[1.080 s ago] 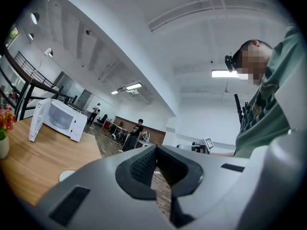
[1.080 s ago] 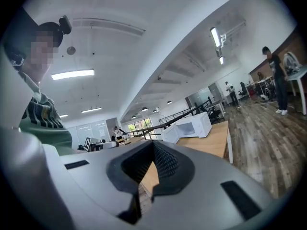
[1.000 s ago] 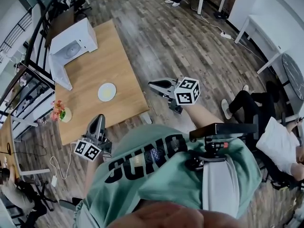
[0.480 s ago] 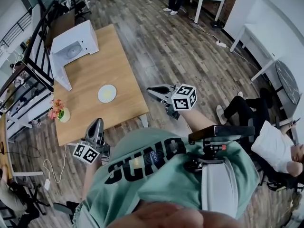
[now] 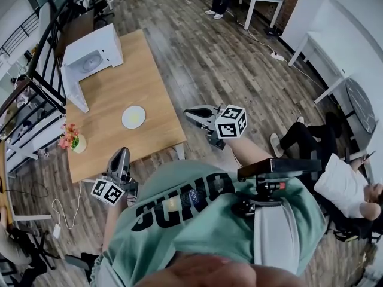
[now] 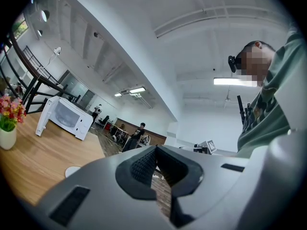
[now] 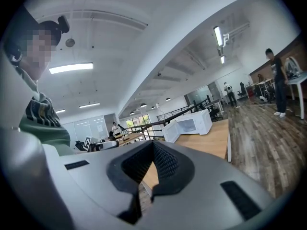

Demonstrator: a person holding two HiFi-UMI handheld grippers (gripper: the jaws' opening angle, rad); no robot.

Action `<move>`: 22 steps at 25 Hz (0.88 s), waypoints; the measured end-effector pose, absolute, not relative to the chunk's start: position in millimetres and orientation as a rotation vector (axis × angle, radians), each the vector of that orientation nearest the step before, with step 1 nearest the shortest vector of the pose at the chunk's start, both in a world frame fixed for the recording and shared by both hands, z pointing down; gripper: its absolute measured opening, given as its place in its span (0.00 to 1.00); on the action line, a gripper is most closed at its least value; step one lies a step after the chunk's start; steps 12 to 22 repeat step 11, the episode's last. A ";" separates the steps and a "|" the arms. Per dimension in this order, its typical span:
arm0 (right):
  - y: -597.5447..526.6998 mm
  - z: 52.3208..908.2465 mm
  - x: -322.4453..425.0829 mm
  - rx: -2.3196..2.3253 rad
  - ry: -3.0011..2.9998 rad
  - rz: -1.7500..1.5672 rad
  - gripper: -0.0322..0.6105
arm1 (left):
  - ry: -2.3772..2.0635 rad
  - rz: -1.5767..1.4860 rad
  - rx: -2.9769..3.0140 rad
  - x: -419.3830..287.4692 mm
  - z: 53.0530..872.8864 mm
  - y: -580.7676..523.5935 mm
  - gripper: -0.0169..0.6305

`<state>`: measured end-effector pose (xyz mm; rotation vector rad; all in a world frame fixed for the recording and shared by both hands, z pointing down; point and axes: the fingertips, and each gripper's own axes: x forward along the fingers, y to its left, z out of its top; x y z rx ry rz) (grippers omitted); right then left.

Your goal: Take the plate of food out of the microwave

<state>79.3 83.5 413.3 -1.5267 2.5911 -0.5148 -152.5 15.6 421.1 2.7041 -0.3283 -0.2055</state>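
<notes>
A white plate [image 5: 134,116] with yellowish food lies on the wooden table [image 5: 152,88], out in the open near its near edge. The white microwave [image 5: 90,55] stands at the table's far end with its door hanging open. My left gripper [image 5: 122,152] is held off the table's near corner, shut and holding nothing. My right gripper [image 5: 187,110] hovers over the floor to the right of the table, also shut and holding nothing. From the left gripper [image 6: 154,147] the plate [image 6: 73,170] and the microwave [image 6: 64,116] show to the left. The right gripper [image 7: 153,143] faces the microwave [image 7: 189,124].
A small vase of pink flowers [image 5: 73,141] stands on the table's left near corner. A black railing [image 5: 36,64] runs behind the table. A seated person [image 5: 335,172] is at the right, and white desks [image 5: 326,46] stand beyond.
Both grippers have drifted slightly and stay shut. The plate, vase and microwave have not moved on the table.
</notes>
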 end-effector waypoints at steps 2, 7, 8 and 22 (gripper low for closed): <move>82.8 412.5 80.1 -1.522 2.591 -0.512 0.06 | -0.325 -0.199 2.703 -150.2 421.6 15.4 0.04; 83.8 414.0 84.8 -1.524 2.582 -0.520 0.06 | -0.318 -0.198 2.702 -146.6 421.8 17.0 0.03; 83.6 414.2 85.2 -1.523 2.581 -0.521 0.06 | -0.319 -0.199 2.702 -146.5 422.0 16.8 0.04; 82.8 414.3 85.6 -1.519 2.584 -0.516 0.06 | -0.321 -0.198 2.702 -146.2 422.9 15.7 0.04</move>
